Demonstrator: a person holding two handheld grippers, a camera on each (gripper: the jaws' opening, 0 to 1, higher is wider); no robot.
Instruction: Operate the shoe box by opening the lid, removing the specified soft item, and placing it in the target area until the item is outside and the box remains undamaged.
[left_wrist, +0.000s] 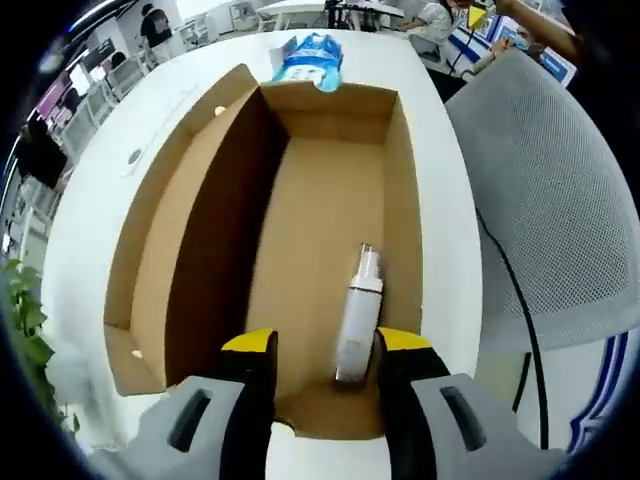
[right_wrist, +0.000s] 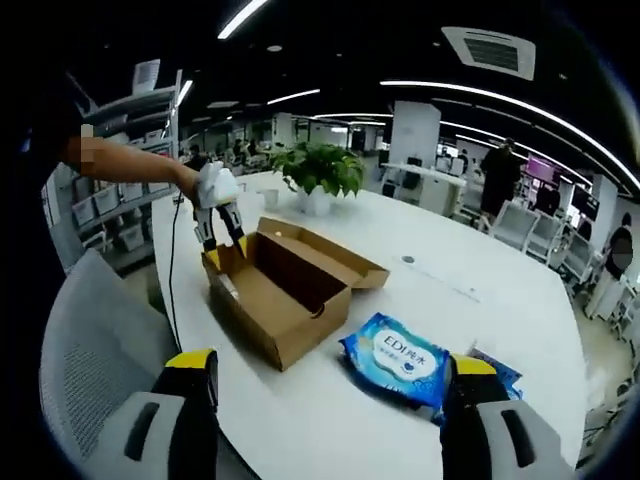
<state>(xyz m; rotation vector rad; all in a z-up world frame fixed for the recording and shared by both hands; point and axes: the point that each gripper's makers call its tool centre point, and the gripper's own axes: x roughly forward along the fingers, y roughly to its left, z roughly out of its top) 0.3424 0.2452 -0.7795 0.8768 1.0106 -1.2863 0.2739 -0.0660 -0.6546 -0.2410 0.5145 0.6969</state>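
Shoe box (left_wrist: 300, 250) lid already open, box near the table's (right_wrist: 480, 300) chair-side edge. My left gripper (left_wrist: 325, 350) hangs spread over its near end, above a small white bottle (left_wrist: 358, 315). Right gripper (right_wrist: 325, 375) spread, empty. Blue wipes pack (right_wrist: 400, 362) lies outside, just beside the box: light, squashy, slippery film; I'd pinch across its middle.

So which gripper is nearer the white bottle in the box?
Left. The left gripper hovers open directly over the white bottle inside the open shoe box. The right gripper is off beyond the box, open, over the blue wipes pack.
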